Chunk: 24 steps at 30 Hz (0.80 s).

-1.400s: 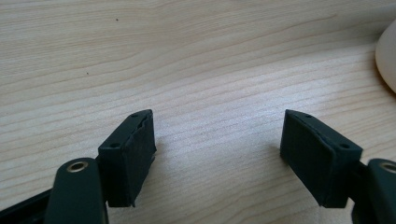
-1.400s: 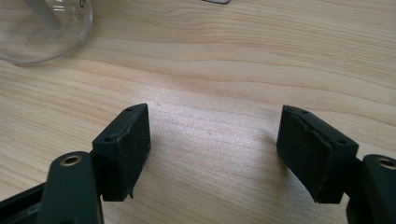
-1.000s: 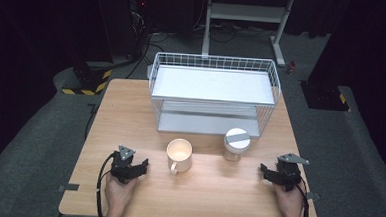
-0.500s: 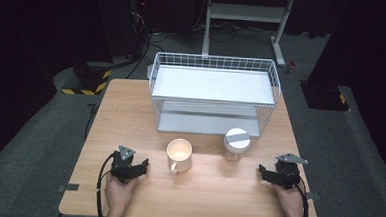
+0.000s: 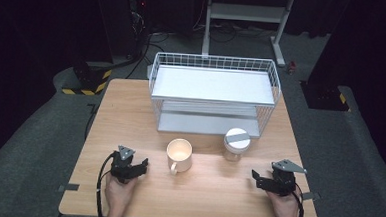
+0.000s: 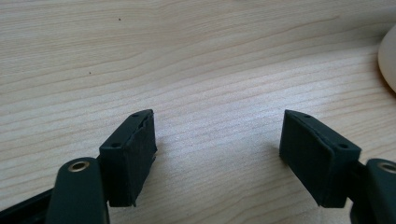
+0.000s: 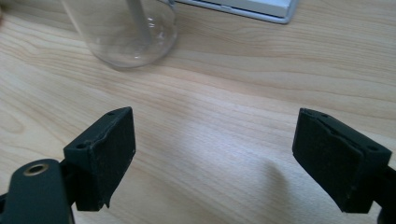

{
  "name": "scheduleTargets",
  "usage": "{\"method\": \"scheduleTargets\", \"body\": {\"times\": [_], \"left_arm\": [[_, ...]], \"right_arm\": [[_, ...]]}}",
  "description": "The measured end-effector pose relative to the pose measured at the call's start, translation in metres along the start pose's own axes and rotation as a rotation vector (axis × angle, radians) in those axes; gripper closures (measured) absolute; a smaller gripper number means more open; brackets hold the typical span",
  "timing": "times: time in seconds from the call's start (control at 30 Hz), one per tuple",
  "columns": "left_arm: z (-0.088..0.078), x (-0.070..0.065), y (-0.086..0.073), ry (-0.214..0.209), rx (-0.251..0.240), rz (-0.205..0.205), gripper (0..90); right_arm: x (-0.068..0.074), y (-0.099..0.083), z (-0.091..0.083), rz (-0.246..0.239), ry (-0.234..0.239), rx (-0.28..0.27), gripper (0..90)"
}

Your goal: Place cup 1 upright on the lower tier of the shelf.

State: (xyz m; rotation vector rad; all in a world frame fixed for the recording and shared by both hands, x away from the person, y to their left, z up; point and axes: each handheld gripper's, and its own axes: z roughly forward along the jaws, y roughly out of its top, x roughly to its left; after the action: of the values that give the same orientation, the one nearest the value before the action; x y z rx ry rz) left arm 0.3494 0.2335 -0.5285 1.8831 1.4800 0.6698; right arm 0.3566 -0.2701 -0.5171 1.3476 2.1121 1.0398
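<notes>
A cream mug (image 5: 179, 155) stands on the wooden table (image 5: 130, 115) in front of a white wire rack (image 5: 212, 94). Right of the mug is a clear glass jar (image 5: 236, 144) with a white lid. My left gripper (image 5: 143, 166) rests on the table left of the mug, jaws apart over bare wood (image 6: 219, 135); the mug's edge (image 6: 387, 56) shows at far right. My right gripper (image 5: 255, 178) lies near the front right corner. Its jaws (image 7: 215, 140) have just been opening and have nothing between them. The jar (image 7: 123, 32) stands ahead, to their left.
The rack has two shelves and takes up the back half of the table; its base (image 7: 243, 5) lies just beyond the jar. Dark floor, cables and a metal stand (image 5: 246, 13) surround the table. Bare wood lies between the two hands along the front edge.
</notes>
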Motion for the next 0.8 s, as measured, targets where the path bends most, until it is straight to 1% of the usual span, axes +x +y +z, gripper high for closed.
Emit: {"method": "scheduleTargets", "body": {"times": [0.1, 0.17, 0.2, 0.23, 0.27, 0.37, 0.43, 0.47, 0.5, 0.6, 0.8], "left_arm": [[0.000, 0.000, 0.000, 0.000, 0.000, 0.000, 27.4], [0.000, 0.000, 0.000, 0.002, 0.000, -0.001, 27.5], [0.000, 0.000, 0.000, 0.002, 0.001, -0.003, 27.5], [0.000, 0.000, 0.000, 0.004, 0.001, -0.004, 27.6], [0.000, 0.000, 0.000, 0.005, 0.000, -0.005, 27.8], [0.000, 0.000, 0.000, 0.005, 0.000, -0.005, 27.9], [0.000, 0.000, 0.000, 0.004, 0.001, -0.004, 27.9], [0.000, 0.000, 0.000, 0.004, 0.001, -0.004, 27.9], [0.000, 0.000, 0.000, 0.005, 0.000, -0.004, 27.9], [0.000, 0.000, 0.000, 0.005, 0.000, -0.004, 28.0], [0.000, 0.000, 0.000, 0.005, 0.000, -0.004, 27.9]], "right_arm": [[0.005, 0.000, -0.002, -0.001, 0.020, -0.008, 12.8], [0.008, -0.001, -0.002, -0.013, 0.025, -0.011, 12.3], [0.009, 0.000, -0.002, -0.020, 0.034, -0.016, 12.0], [0.009, 0.000, -0.002, -0.021, 0.038, -0.018, 11.7], [0.011, 0.000, -0.003, -0.007, 0.042, -0.020, 11.6], [0.013, 0.000, -0.004, -0.005, 0.060, -0.033, 11.5], [0.015, 0.001, -0.003, -0.011, 0.066, -0.036, 11.2], [0.017, 0.001, -0.003, -0.002, 0.072, -0.035, 11.2], [0.017, 0.002, -0.003, -0.011, 0.076, -0.040, 11.1], [0.020, 0.004, -0.003, -0.005, 0.087, -0.063, 10.9], [0.026, 0.008, 0.001, -0.015, 0.099, -0.069, 10.8]]}}
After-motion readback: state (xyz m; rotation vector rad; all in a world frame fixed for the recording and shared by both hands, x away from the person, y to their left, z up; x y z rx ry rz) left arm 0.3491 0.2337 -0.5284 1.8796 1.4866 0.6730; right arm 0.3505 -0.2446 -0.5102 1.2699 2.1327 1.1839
